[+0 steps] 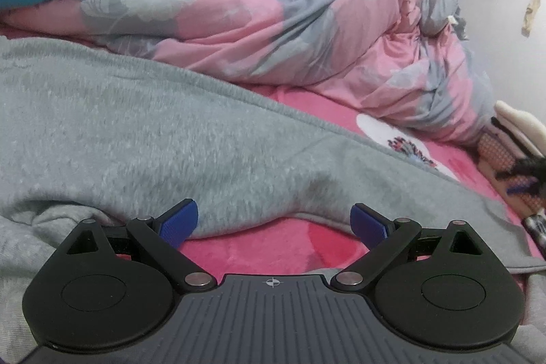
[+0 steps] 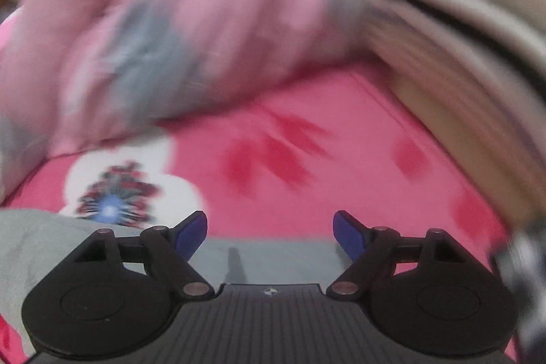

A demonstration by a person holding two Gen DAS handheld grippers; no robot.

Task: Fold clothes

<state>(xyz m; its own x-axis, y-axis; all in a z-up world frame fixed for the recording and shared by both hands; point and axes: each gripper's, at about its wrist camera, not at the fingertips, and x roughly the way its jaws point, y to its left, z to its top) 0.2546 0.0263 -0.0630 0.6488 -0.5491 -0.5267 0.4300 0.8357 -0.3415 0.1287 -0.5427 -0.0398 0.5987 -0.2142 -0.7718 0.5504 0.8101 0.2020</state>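
The worry here is that neither gripper has hold of anything, so the fold could slacken or slide on the plush pink bedsheet if either one brushes the cloth on its way in. The left gripper hovers low with its blue fingers spread wide, a raised hem of the grey sweatshirt arching just ahead of them with nothing pinched; a careless close could catch only the top layer and drag it out of line. The right gripper is also spread and empty, its view badly smeared, poised over the garment's edge near the white flower print. A crumpled pink-and-grey quilt crowds the far side and could snag a sleeve. The sweatshirt itself lies across the near part of the bed, thick, fleecy and heathered, mostly flat with one soft ridge, its near edge lifted off the sheet.
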